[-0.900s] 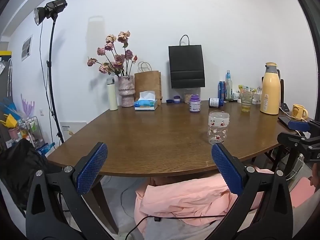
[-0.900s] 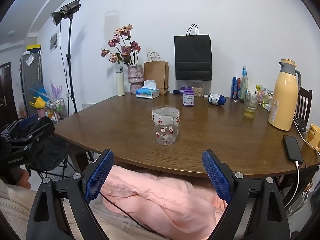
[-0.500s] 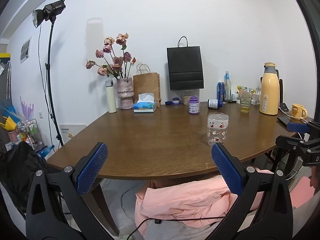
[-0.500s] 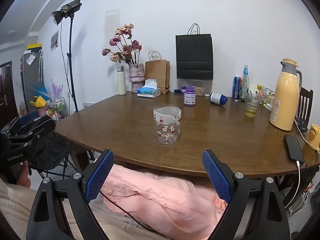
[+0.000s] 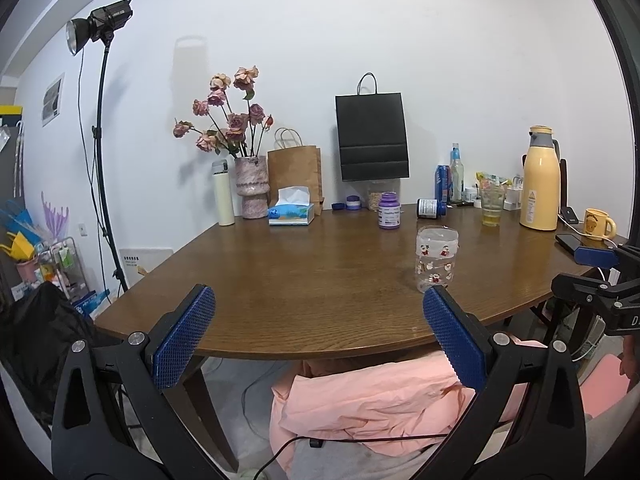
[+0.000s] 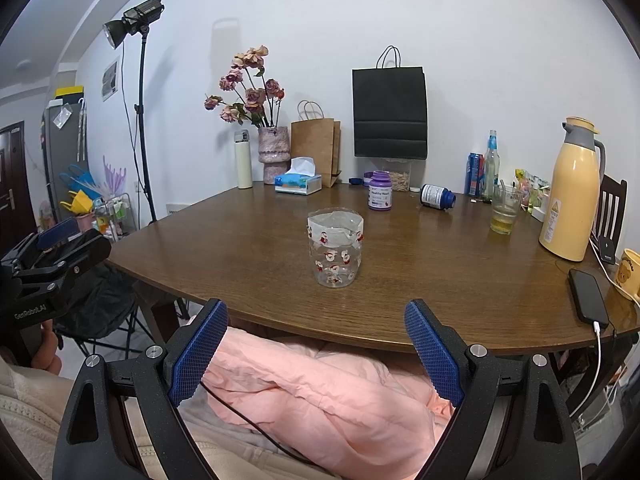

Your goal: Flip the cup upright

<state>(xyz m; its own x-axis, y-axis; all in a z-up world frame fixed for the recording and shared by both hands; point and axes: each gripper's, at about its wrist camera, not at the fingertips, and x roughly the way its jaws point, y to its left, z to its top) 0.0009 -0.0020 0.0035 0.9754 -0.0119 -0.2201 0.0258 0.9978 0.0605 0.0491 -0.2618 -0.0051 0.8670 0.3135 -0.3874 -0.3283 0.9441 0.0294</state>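
The brown table spreads ahead of me, and the clear cup with red figures stands upright on it near the front edge. My right gripper and left gripper hang short of the table, both spread wide and holding nothing.
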